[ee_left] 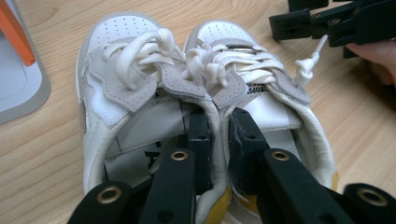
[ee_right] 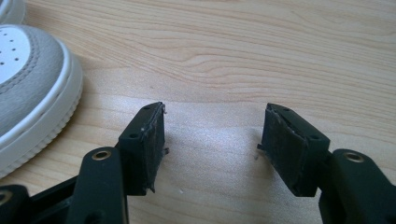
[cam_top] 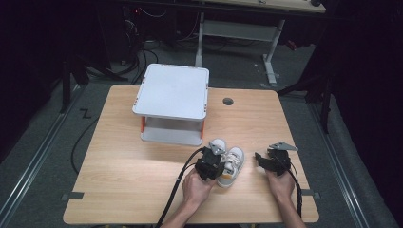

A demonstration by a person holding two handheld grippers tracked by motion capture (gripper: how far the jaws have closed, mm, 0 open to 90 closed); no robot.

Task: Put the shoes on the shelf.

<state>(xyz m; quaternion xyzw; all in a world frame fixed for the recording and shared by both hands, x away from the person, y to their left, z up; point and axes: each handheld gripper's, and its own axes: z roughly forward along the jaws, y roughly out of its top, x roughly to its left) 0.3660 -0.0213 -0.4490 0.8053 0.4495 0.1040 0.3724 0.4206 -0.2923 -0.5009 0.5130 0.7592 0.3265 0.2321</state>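
Left gripper [ee_left: 218, 140] is clamped down hard, one jaw inside each of the two little sneakers, pinching their touching inner collar walls together so the pair [ee_left: 187, 93] is held as one. And look where that pair sits: on the wooden table [cam_top: 142, 190], near the person's edge and right of centre, just in front of the white two-level stand [cam_top: 172, 102]. Heels face the person, toes point away toward the stand with a slight lean to the right, so the long axis runs front to back, straight along the left gripper's own line. Left hand [cam_top: 197, 186] is clearly the one on the job. Over to the right, the right gripper [ee_right: 211, 144] hangs with its jaws spread wide and nothing between them, just bare wood, the nearer shoe's [ee_right: 28, 84] toe off to its left, close but not touching. Any lift toward that stand, I'd say, goes forward along the shoes' own length.
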